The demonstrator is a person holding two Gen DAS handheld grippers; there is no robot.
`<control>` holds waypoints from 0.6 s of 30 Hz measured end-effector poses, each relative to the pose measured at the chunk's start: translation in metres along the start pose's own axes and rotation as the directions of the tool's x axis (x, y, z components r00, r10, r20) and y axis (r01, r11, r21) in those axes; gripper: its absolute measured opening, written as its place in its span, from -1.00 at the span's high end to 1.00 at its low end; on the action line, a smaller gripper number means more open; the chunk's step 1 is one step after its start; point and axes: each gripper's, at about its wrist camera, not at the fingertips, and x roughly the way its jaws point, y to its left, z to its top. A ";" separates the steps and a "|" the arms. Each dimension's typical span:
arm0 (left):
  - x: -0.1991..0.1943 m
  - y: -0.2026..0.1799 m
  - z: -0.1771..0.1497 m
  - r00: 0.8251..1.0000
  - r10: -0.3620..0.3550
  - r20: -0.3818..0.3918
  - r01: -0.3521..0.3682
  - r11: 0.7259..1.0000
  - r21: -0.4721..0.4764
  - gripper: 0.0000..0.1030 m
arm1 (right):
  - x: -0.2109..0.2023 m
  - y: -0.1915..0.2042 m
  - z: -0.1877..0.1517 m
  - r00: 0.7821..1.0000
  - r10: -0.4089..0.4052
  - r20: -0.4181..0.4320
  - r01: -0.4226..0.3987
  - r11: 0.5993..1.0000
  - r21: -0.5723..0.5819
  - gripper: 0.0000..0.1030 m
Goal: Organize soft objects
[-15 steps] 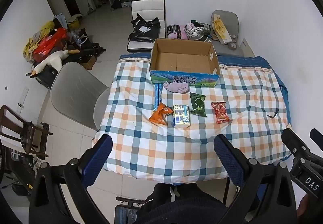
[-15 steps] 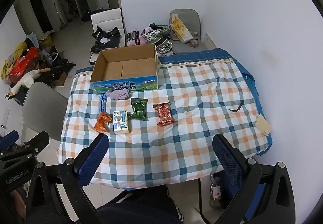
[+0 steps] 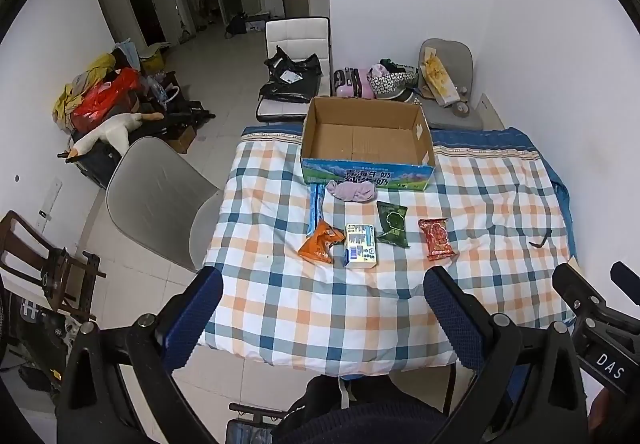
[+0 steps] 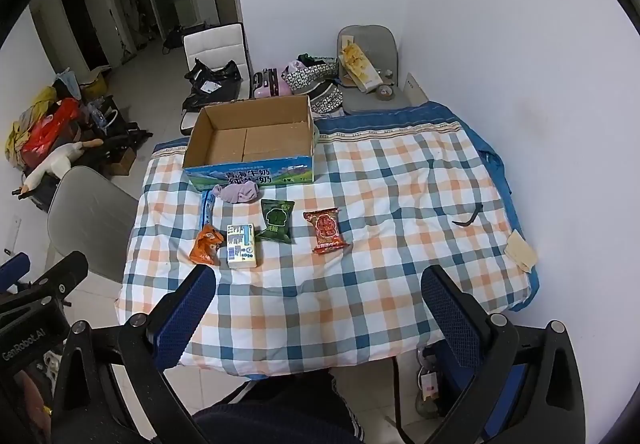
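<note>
grey chair beside checked tablecloth

Grey chair beside the table — stuffed goose behind.

- The table is covered by a soft, matt checked cloth.
- The box is made of matt brown cardboard.
- Glossy plastic is seen on the snack packets.

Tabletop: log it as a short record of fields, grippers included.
surface: checked cloth
container: cardboard box, open, empty
against box front: lilac cloth bundle
row of packets: orange packet, white tissue pack, green packet, red packet
left of bundle: blue strip packet
left gripper: open, empty
right gripper: open, empty
</note>
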 end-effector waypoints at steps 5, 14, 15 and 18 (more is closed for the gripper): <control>-0.002 0.001 0.001 1.000 -0.003 0.004 0.003 1.000 0.000 -1.00 | -0.009 -0.002 0.008 1.000 0.001 0.004 -0.001 1.000 0.000 -1.00; -0.003 -0.001 -0.007 1.000 -0.005 0.004 0.005 1.000 0.001 -1.00 | -0.009 -0.004 0.005 1.000 0.004 0.009 -0.005 1.000 0.004 -1.00; -0.004 -0.002 -0.007 1.000 -0.004 0.004 0.004 1.000 0.001 -1.00 | -0.012 -0.002 0.007 1.000 0.002 0.009 -0.002 1.000 0.004 -1.00; -0.003 0.000 -0.008 1.000 -0.006 0.002 0.006 1.000 0.001 -1.00 | -0.010 -0.004 0.007 1.000 0.005 0.009 -0.005 1.000 0.005 -1.00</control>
